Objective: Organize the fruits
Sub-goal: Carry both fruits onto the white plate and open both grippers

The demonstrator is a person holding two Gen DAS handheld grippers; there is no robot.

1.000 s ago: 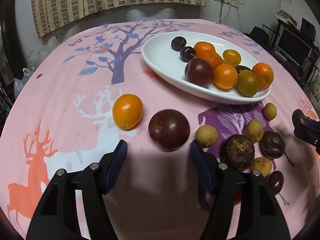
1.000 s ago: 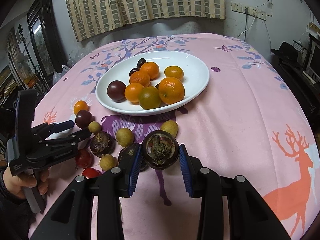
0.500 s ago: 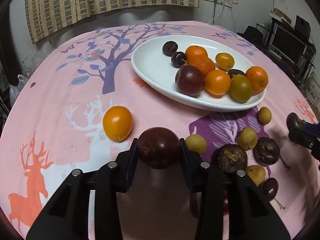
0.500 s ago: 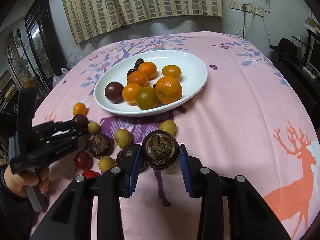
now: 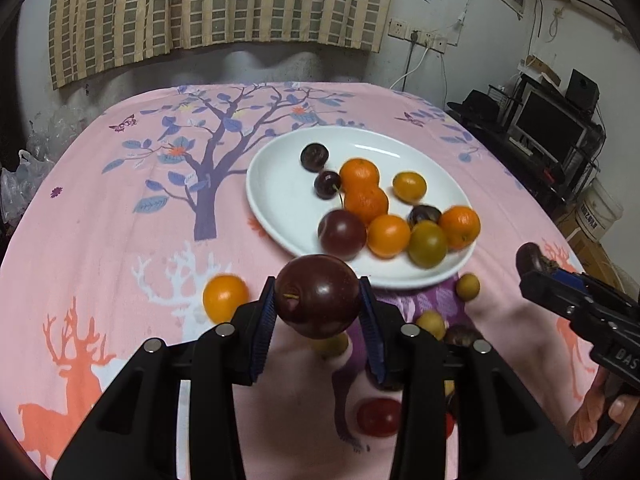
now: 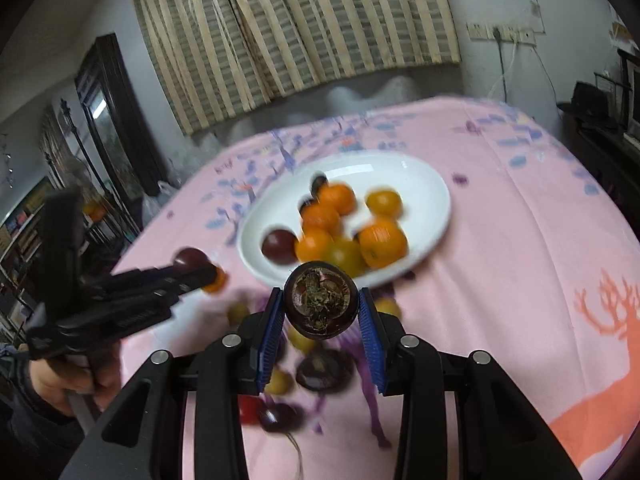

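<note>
My left gripper is shut on a dark red plum and holds it above the cloth, just in front of the white plate. My right gripper is shut on a dark mangosteen and holds it raised before the same plate. The plate carries several oranges, a plum, a green citrus and dark cherries. The right gripper shows at the right of the left wrist view; the left gripper shows at the left of the right wrist view.
Loose fruit lies on the pink tablecloth: an orange kumquat, yellow longans, a red cherry tomato, another mangosteen. A monitor and shelves stand right of the table. Curtains hang behind.
Both grippers have risen off the cloth with their fruit. The left one closed on the plum a second ago and lifted it toward the plate; the right one lifted the mangosteen.
</note>
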